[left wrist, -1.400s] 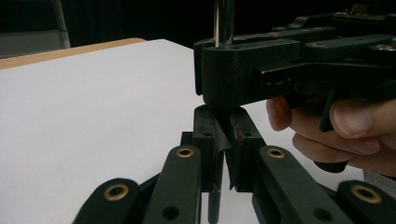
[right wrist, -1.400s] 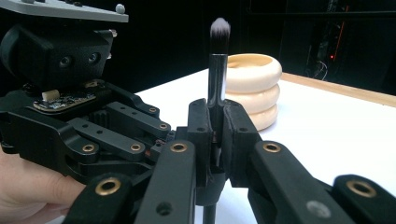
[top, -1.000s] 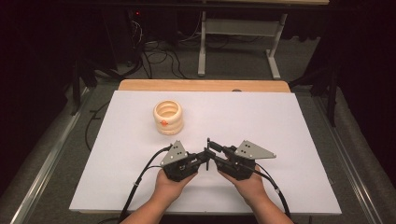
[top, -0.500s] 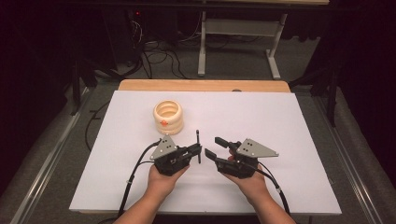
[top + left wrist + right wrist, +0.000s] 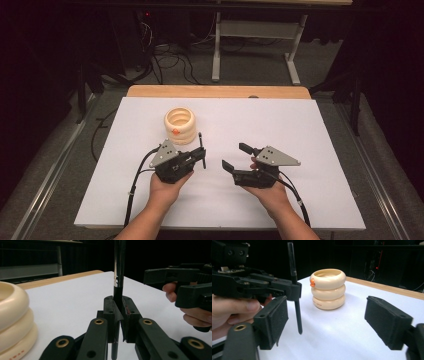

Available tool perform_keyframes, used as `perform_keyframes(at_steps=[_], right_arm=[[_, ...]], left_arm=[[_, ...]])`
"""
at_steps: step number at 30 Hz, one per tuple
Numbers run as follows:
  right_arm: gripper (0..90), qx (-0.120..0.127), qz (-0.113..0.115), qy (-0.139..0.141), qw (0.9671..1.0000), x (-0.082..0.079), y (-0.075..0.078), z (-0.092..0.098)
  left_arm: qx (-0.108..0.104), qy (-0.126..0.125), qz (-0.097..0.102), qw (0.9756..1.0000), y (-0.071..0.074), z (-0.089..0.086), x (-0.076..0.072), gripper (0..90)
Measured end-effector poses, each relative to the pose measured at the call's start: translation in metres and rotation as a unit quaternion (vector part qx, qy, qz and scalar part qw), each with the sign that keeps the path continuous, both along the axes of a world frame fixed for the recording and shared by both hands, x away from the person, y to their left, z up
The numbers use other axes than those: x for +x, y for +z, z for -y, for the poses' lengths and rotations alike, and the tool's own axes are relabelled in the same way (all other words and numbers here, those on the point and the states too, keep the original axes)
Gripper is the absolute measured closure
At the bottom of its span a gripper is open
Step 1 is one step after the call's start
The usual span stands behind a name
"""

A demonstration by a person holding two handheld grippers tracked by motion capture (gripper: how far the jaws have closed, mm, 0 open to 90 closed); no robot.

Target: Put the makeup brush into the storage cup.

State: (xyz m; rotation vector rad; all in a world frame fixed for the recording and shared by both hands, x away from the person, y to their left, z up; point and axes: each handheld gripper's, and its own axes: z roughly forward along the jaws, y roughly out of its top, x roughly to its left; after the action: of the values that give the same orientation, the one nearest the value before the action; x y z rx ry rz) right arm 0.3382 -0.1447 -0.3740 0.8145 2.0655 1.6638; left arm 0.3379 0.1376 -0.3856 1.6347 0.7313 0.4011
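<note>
Left gripper (image 5: 201, 156) clamped on a thin black rod (image 5: 119, 267), upright beside the cream ringed holder (image 5: 180, 125).
We judge the rod light, stiff and slick; mid-shaft suits our grip. Right gripper's (image 5: 240, 156) jaws, just spreading, hold nothing.

Rod (image 5: 119, 265) top cut off, perhaps.

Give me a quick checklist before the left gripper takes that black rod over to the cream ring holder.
1. Left gripper shut on the black rod: ok.
2. Rod upright in the jaws: ok.
3. Right gripper off the rod, its jaws just opened, nothing between them: ok.
4. Cream ring holder upright on the white table: ok.
5. Holder's opening free: cannot tell.
6. Path from rod to holder clear: ok.
</note>
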Motion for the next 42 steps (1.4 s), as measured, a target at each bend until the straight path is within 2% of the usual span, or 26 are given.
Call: perform_keyframes(at_steps=[5, 20, 34, 42], right_arm=[[15.3, -0.001, -0.001, -0.005, 1.0, 0.001, 0.001, 0.001], [0.9, -0.012, -0.004, -0.021, 0.9997, 0.005, 0.003, 0.012], [0.9, -0.027, 0.005, -0.042, 0.9988, 0.007, 0.003, 0.023], [0.8, -0.024, 0.007, -0.051, 0.9984, 0.007, 0.004, 0.031]], left_arm=[[0.001, 0.012, 0.0, 0.9999, 0.002, -0.007, 0.002, 83.4], [0.01, 0.047, 0.002, 0.9989, 0.008, -0.027, 0.005, 83.5], [0.02, 0.083, 0.009, 0.9963, 0.012, -0.047, 0.007, 83.5], [0.022, 0.113, 0.016, 0.9932, 0.014, -0.062, 0.008, 83.5]])
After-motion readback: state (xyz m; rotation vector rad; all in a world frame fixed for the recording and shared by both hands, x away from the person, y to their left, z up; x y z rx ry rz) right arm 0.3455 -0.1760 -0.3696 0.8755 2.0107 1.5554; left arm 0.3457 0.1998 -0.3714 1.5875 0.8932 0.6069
